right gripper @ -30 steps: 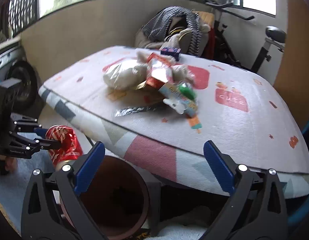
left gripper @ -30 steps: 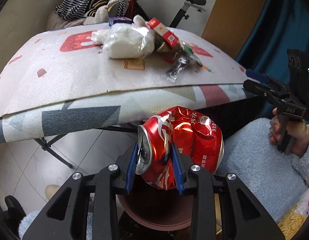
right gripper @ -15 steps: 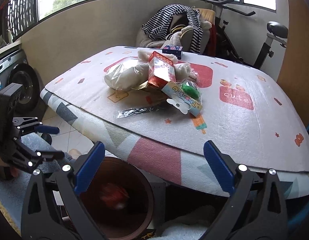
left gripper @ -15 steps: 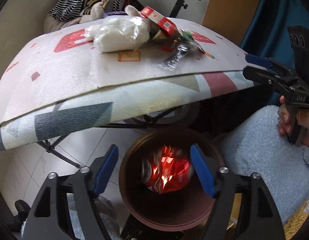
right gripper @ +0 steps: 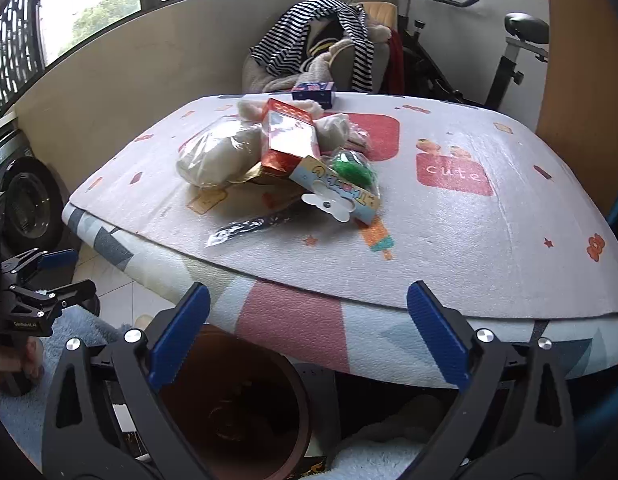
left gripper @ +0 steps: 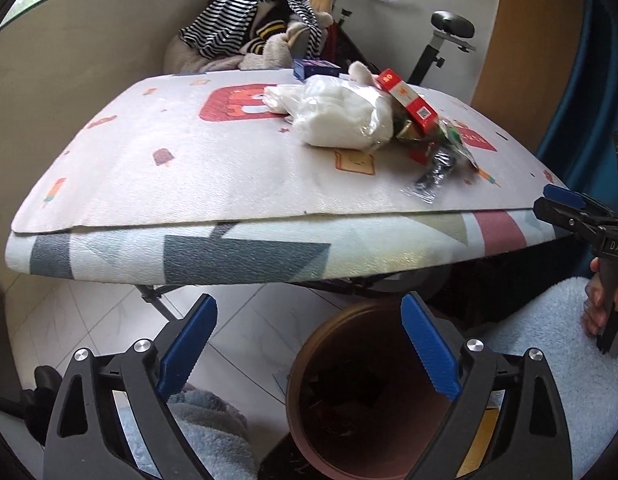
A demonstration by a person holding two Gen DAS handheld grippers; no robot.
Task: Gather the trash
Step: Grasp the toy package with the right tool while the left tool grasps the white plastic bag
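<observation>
Gone from the left tool (left gripper: 307,350) is the can, dropped into the bin (left gripper: 389,400) below — both tools gape wide and empty, right tool (right gripper: 307,332) too — trash pile (right gripper: 285,160) waits on the worktop (right gripper: 469,240).

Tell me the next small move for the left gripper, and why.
Probably lift the left gripper toward the clear wrapper near the table edge: its jaws are open and empty above the brown bin, and that wrapper looks like the nearest trash.
</observation>
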